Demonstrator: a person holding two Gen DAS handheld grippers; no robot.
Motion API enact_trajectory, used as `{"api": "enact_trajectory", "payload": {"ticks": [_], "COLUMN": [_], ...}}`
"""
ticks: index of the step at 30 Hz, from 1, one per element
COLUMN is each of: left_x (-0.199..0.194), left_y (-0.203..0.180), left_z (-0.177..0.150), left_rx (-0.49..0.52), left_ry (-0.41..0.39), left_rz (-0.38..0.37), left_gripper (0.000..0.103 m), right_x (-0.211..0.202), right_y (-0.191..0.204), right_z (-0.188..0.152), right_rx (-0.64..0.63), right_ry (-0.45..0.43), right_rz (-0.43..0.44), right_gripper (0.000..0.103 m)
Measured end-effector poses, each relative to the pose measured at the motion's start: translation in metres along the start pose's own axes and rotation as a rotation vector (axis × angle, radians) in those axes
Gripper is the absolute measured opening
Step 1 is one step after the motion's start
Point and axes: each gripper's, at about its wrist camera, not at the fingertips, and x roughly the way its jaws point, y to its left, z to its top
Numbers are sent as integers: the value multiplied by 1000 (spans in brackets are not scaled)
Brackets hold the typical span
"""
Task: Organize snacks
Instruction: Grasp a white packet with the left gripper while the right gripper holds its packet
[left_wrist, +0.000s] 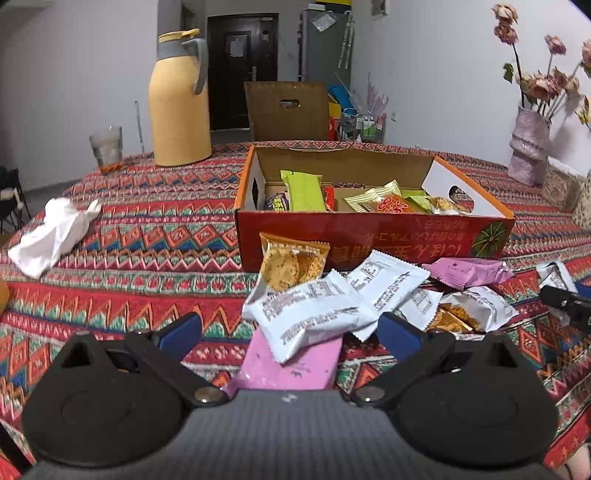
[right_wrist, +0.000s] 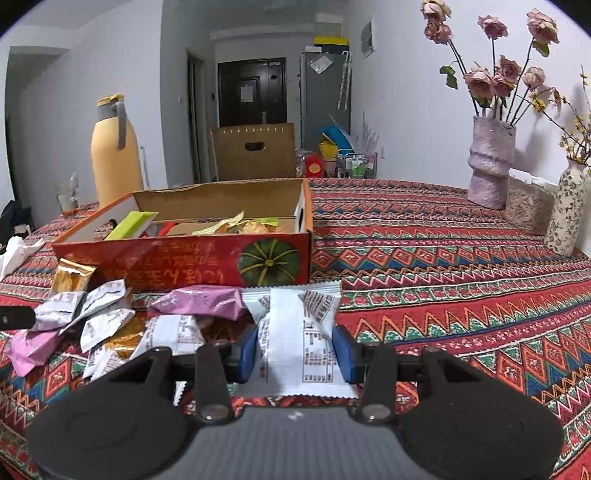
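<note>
Left wrist view first: the left claw (left_wrist: 290, 332) is spread wide with nothing in its grip, its blue pads either side of a white packet (left_wrist: 310, 314) that lies on top of a pink packet (left_wrist: 295, 363). It looks set up to straddle the top of the pile (left_wrist: 369, 299), which is heaped on the desk (left_wrist: 147, 240) right in front of the red box (left_wrist: 369, 236). Sensible spot for a pile, since each packet has only a short trip over the near wall. Inside the box a green bar (left_wrist: 303, 190) leans on end and orange and yellow packs lie flat toward the right (loosely dropped in, not lined up). An orange cracker pack (left_wrist: 291, 260) leans against the box front. Off to the left, a crumpled tissue (left_wrist: 55, 230), a glass (left_wrist: 106, 147) and a yellow jug (left_wrist: 179, 99), all well apart from the action.

Over to the right wrist view: the right claw (right_wrist: 298, 350) is closed down onto a white pack (right_wrist: 299, 339), pads pressing its two long sides so it stands upright between them. Gripping the edges keeps the contents from being crushed, I'd say. It sits at the right end of the pile, just before the box's pumpkin-printed corner. The vase (right_wrist: 487, 162) of roses stands far right. My read: this pack is about to go into the box, with plenty of packets left on the desk.
</note>
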Motion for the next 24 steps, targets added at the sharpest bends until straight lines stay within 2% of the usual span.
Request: {"api": "enact_trajectory", "payload": {"ticks": [6,13,15,18,20,24], "left_x": [18,39,44,51,52,49], "left_y": [-8,-16,-15,-11,-7,-1], "left_z": [7,8,10,12,13,12], "left_rx": [137,259,261,238,212,172], "left_ry": [1,10,16,37,46,50], "left_rz": [30,-35,-72,-130,-157,-201], "left_gripper": [103,101,96,84,82,69], "right_x": [0,3,4,5,6,7], "right_y": [-2,-3,-2,-1,-1,-2], "right_z": [0,0,0,1,1,1], "right_rx": [8,13,12,9,8,10], "right_ry": [-3,3,5,9,10,13], "right_rz": [-3,-13,-13,-13,-14,-14], "right_gripper": [43,43,43,43,43,43]}}
